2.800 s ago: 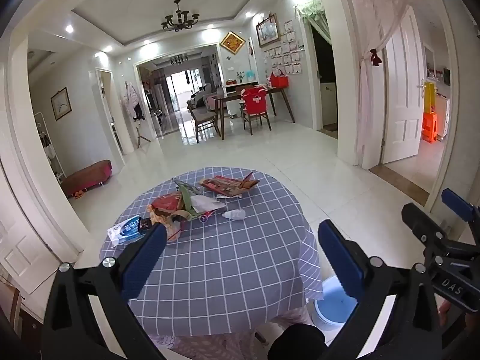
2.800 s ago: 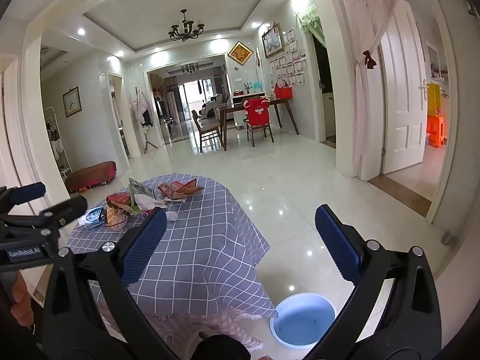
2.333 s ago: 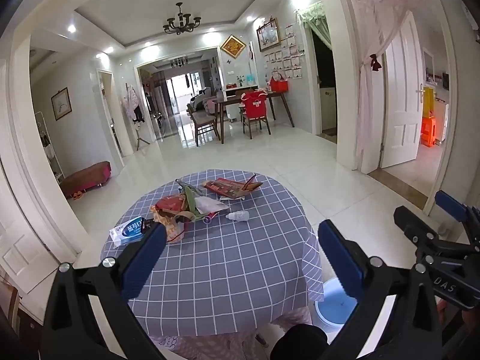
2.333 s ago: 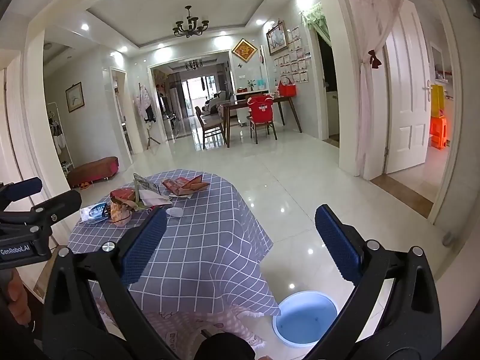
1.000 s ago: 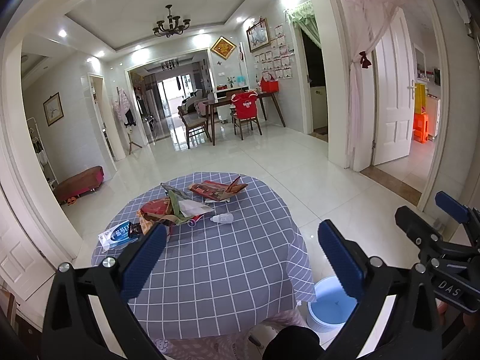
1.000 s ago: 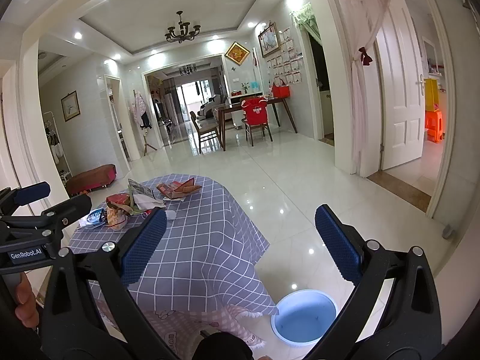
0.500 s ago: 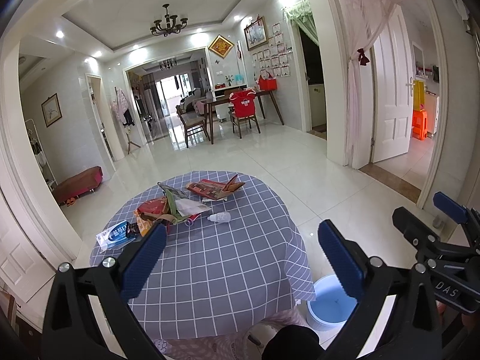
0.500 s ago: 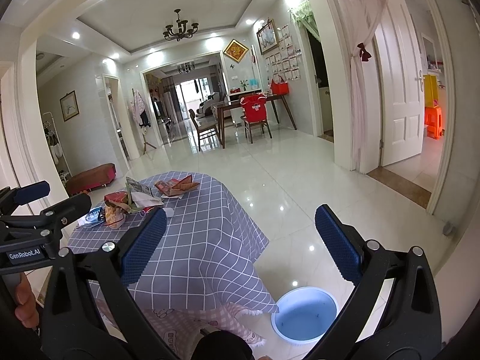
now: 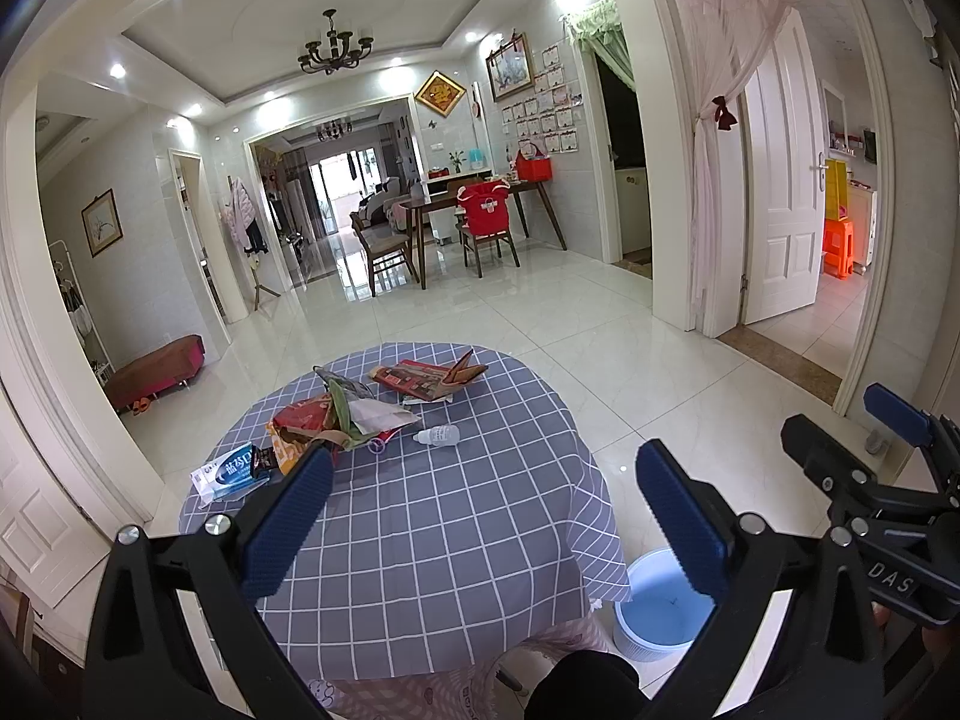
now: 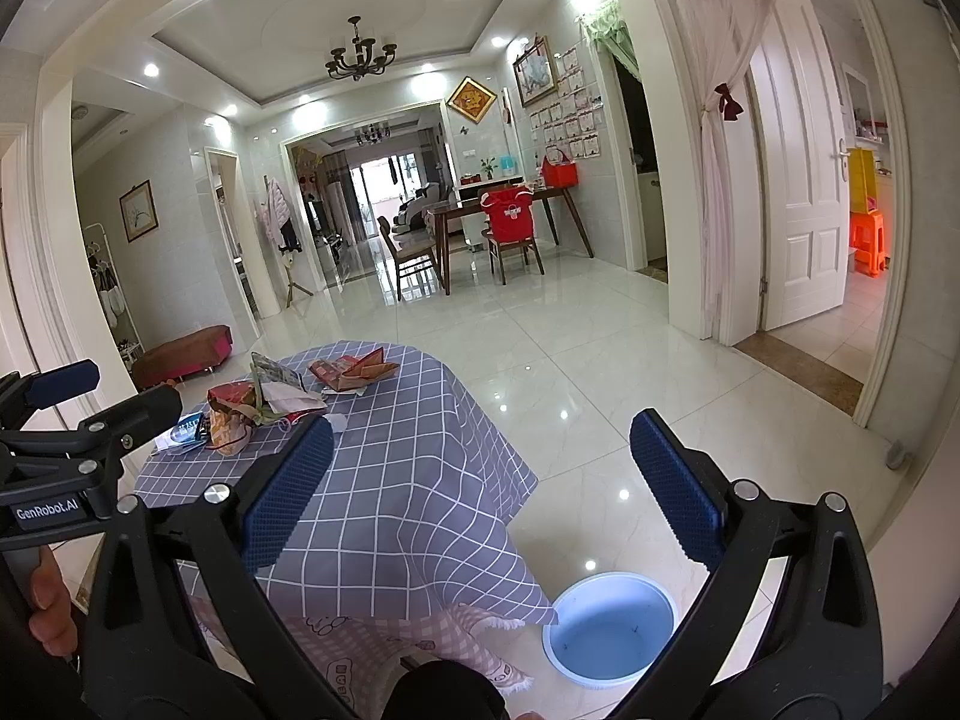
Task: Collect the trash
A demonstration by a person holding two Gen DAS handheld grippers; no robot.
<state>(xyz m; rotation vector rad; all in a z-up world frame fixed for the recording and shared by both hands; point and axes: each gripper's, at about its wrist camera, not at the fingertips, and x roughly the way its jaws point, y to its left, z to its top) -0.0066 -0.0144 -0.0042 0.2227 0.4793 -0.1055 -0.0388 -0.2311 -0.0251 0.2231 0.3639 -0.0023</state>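
Nothing is collected yet: both the left gripper (image 9: 483,516) and right gripper (image 10: 480,486) hover with fingers spread and empty. Next, I judge, one must reach across the grey checked cloth-covered surface (image 9: 420,540) to the small clear plastic bottle (image 9: 438,435) or crumpled wrappers (image 9: 336,420), then drop them into the light blue round bin (image 10: 609,627).

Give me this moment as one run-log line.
left hand-held gripper: open, empty | right hand-held gripper: open, empty | trash: on table | bin: on floor, by table

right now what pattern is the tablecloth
Grey-blue with a white grid check, on the tablecloth; clearest in the left wrist view.
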